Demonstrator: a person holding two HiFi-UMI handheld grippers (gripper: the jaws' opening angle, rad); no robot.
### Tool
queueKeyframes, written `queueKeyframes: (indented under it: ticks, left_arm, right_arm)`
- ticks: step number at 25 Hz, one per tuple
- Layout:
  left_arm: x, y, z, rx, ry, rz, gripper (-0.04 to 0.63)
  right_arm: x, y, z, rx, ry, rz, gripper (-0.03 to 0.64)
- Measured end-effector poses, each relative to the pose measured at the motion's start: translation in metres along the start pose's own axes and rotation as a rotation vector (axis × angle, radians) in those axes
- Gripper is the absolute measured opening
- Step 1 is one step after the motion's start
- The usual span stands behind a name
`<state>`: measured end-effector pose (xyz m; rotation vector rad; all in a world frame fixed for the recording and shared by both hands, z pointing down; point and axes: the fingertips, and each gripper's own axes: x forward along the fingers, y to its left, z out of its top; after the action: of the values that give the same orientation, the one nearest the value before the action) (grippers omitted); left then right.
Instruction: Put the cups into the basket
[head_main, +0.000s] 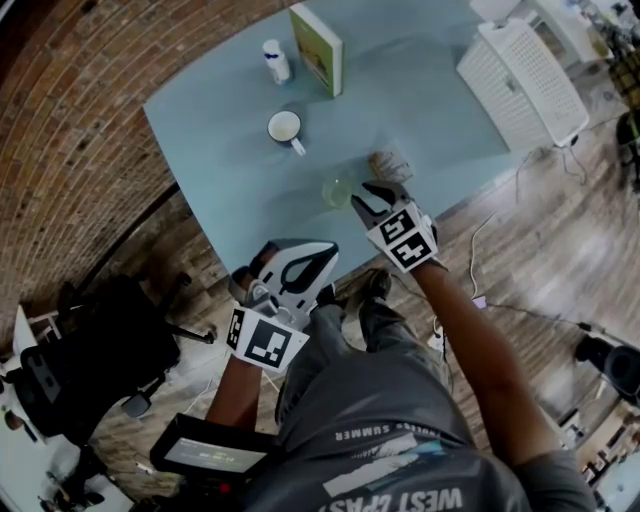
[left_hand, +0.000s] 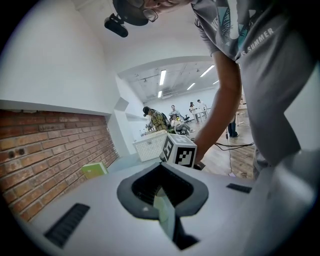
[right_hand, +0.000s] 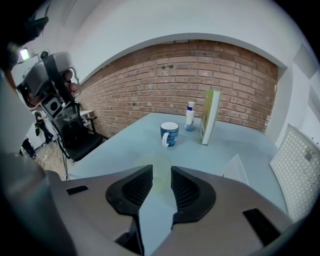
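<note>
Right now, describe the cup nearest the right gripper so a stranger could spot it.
On the pale blue table, look to the near edge, where the right gripper reaches in. The see-through, yellow-green tinted cup stands at the tips of its open jaws. Unlike the blue mug farther back, it has no handle and lets the table show through.

The person wears a grey short-sleeved T-shirt (head_main: 430, 455) with white lettering and grey trousers (head_main: 340, 390), at the bottom centre of the head view. The left gripper (head_main: 325, 258) and right gripper (head_main: 372, 200) have pale shells, black ribbed pads (right_hand: 135, 187) and black-and-white marker cubes (head_main: 405, 237).
</note>
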<state>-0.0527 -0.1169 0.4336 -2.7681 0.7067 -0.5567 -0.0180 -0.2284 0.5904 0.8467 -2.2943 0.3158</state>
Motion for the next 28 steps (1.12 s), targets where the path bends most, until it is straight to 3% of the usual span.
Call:
queueKeyframes:
  ticks: [20, 21, 23, 28]
  left_arm:
    - [-0.01, 0.01, -0.017, -0.028, 0.015, 0.007, 0.002]
    - [-0.01, 0.011, -0.018, -0.028, 0.015, 0.007, 0.002]
    - [-0.009, 0.013, -0.02, -0.026, 0.014, 0.009, 0.002]
    - [-0.013, 0.017, -0.021, -0.022, 0.008, 0.011, 0.002]
  right_arm:
    - [0.058, -0.017, -0.018, 0.048, 0.194, -0.046, 0.12]
    - [0.06, -0.019, -0.019, 0.042, 0.206, -0.05, 0.116]
    - [0.063, -0.022, -0.021, 0.019, 0.231, -0.055, 0.043]
    - [0.059, -0.021, -0.015, 0.008, 0.234, -0.06, 0.035]
